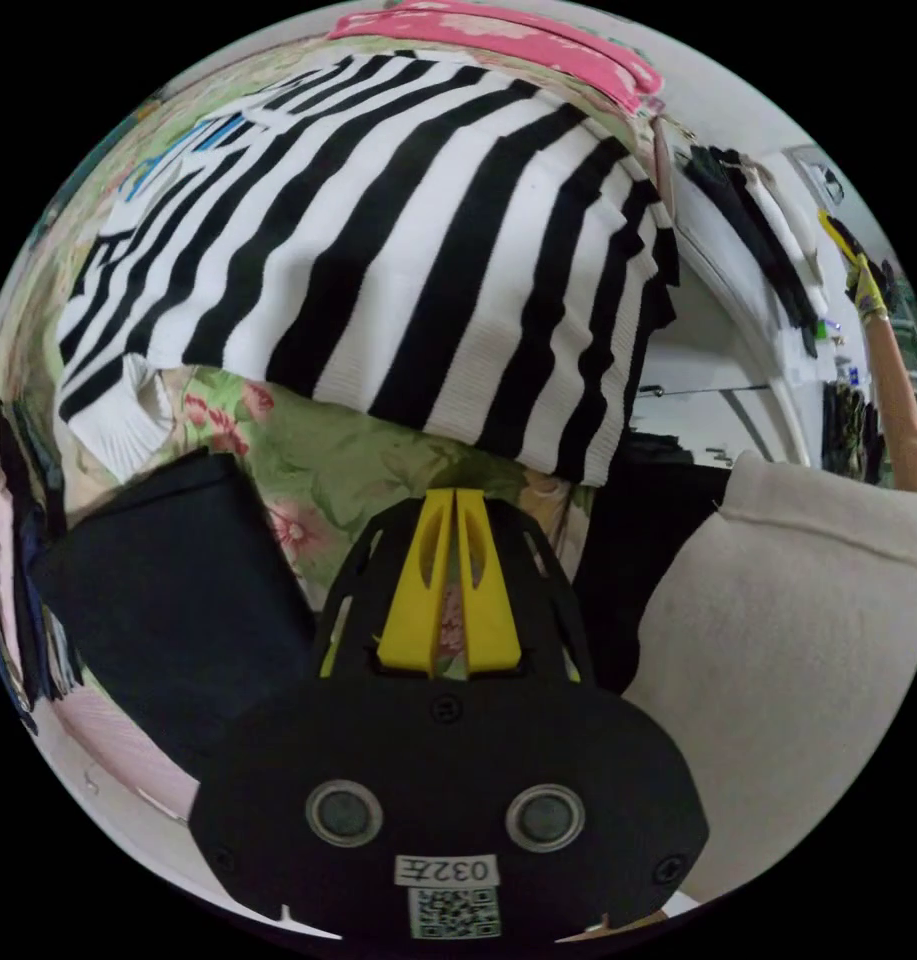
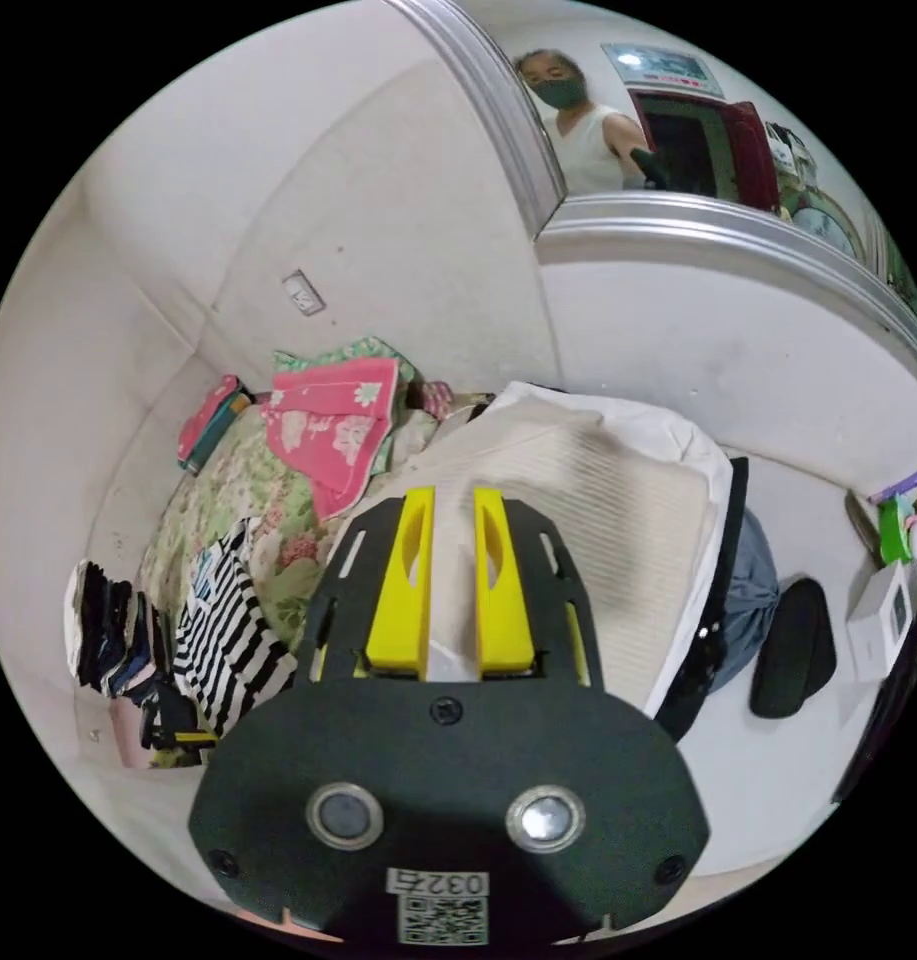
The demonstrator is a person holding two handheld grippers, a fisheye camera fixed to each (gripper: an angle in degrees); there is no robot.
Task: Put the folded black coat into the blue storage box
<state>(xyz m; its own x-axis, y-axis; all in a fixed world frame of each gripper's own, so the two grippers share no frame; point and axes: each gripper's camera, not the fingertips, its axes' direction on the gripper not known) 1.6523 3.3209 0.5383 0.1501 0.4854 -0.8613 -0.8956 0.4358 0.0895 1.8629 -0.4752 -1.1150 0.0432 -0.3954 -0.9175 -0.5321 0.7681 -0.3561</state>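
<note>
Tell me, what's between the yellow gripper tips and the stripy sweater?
In the left gripper view, a strip of flowery green bedcover lies between the left gripper and the black-and-white striped sweater. Nothing else sits in that gap.

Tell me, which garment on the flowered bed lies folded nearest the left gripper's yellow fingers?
The folded black coat, lying just beside the fingers. The striped sweater lies farther up the bed, and the pink cloth beyond that.

A black-and-white striped sweater lies spread on a floral bedspread. The left gripper hovers over the bedspread, its yellow jaws nearly together. A folded black coat lies beside it.
</note>
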